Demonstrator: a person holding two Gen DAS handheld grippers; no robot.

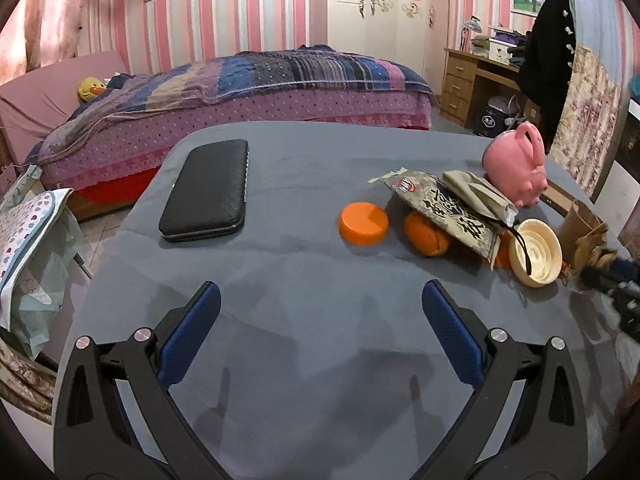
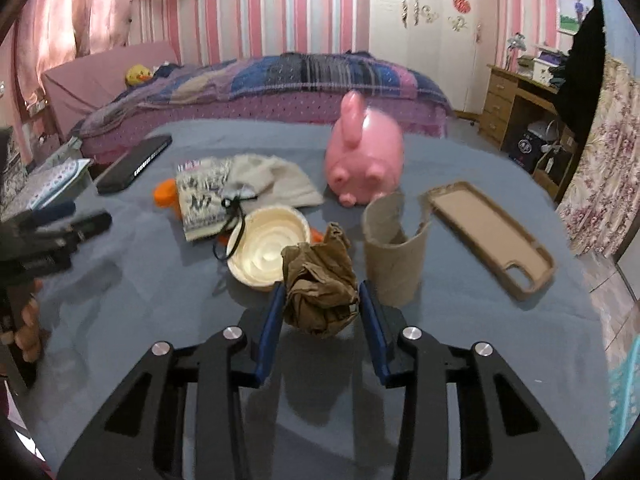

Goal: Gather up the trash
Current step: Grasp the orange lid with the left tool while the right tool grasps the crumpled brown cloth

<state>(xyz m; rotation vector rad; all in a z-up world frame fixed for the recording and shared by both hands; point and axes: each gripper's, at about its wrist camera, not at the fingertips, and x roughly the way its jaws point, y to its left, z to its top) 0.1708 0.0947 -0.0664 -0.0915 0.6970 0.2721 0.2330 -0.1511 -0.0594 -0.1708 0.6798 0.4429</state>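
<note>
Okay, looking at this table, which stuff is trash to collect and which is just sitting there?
Likely trash: crumpled brown paper held by the right gripper, torn cardboard tube, snack wrapper.

Just lying about: pink piggy bank, phone case, black case, oranges.

Grey-clothed table (image 1: 280, 280) bears black case (image 1: 208, 190), pink pig (image 2: 366, 160)

both your wrist cams sit low over the grey table (image 1: 280, 280), facing the bed (image 2: 300, 76); right is nearer the pink pig (image 2: 366, 164), which both views share.
</note>
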